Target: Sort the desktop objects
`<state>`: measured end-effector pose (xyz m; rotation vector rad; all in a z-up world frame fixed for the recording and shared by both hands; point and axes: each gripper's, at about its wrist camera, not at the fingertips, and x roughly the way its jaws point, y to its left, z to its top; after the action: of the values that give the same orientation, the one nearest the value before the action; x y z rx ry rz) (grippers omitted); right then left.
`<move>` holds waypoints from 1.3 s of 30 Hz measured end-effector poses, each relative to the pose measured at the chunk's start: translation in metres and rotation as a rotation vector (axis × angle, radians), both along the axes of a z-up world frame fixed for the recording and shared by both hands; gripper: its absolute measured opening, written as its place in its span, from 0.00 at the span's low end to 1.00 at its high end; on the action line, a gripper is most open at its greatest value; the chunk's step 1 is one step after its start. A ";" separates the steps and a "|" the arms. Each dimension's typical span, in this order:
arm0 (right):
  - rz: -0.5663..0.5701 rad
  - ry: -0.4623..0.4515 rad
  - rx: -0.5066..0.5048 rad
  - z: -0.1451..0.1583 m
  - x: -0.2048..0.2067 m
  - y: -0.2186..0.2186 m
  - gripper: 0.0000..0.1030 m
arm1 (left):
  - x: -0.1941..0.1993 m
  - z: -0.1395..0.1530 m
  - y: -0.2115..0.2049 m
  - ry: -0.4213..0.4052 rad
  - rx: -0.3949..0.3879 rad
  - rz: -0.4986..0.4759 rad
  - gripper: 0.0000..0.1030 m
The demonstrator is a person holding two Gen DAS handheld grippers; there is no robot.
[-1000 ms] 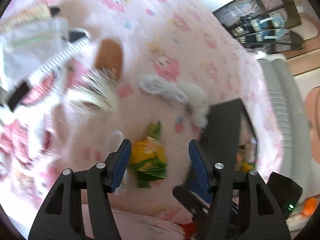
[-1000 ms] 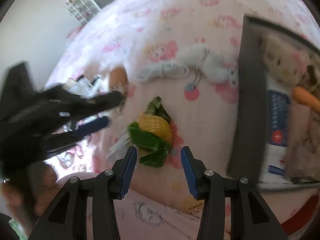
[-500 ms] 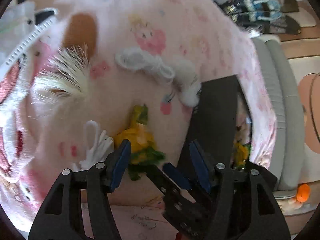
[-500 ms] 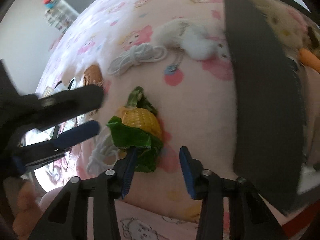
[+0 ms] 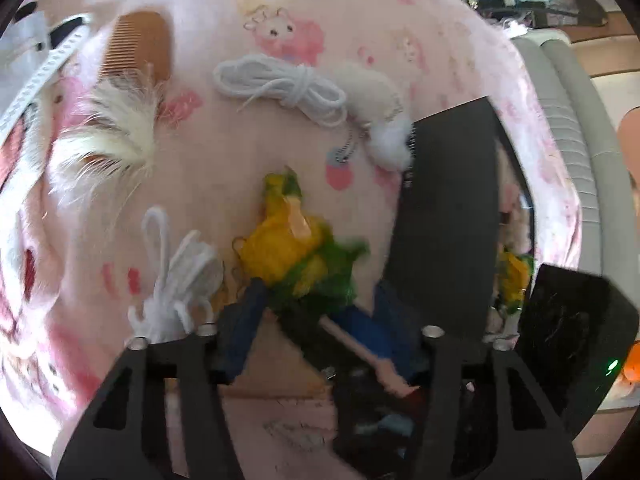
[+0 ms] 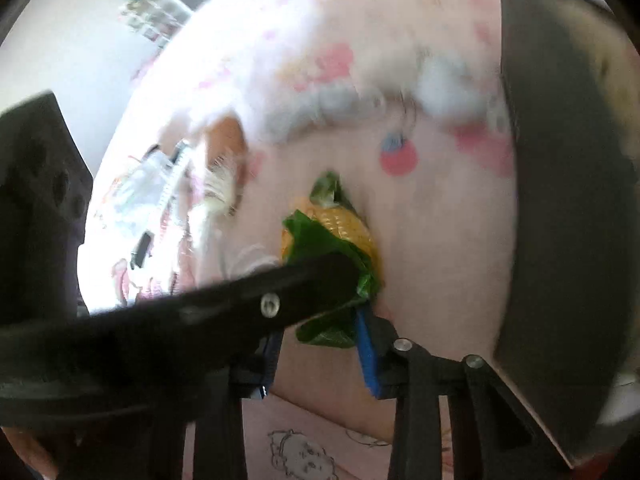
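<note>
A toy corn cob [image 5: 296, 252], yellow with green leaves, lies on the pink patterned cloth. In the right wrist view the corn [image 6: 340, 240] is just ahead of my right gripper [image 6: 320, 348]. Its jaws are closing with the lower green leaf between them. The right pad touches the leaf and a small gap shows on the left side. My left gripper [image 5: 316, 320] is closing too, straddling the corn's leafy end and the right gripper's fingers without pressing on either. One black left finger [image 6: 280, 296] crosses the right wrist view and hides part of the corn.
A dark bin [image 5: 448, 220] stands right of the corn, with another corn toy [image 5: 512, 276] inside. A brown comb [image 5: 136, 48], white feather tuft [image 5: 112, 132], two white cord bundles [image 5: 280, 88] [image 5: 180, 280] and a white plush keychain [image 5: 380, 108] lie around.
My left gripper moved in over the corn, narrowed, and now crosses the right wrist view. The right jaws narrowed around the green leaf.
</note>
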<state>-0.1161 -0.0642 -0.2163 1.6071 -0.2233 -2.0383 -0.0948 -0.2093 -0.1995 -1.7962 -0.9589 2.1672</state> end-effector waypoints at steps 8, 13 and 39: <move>0.072 0.132 -0.035 0.056 0.023 0.005 0.08 | 0.018 0.039 0.015 0.106 0.066 0.013 0.38; 0.041 0.032 -0.048 0.035 0.032 0.026 0.10 | 0.027 0.025 -0.006 0.037 0.021 0.116 0.39; -0.107 -0.110 -0.096 -0.041 0.001 -0.018 0.45 | -0.042 -0.013 -0.019 -0.066 -0.244 0.049 0.67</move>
<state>-0.1147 -0.0823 -0.2571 1.6816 -0.4489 -1.9871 -0.1370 -0.2287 -0.2127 -1.9806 -0.7867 2.3576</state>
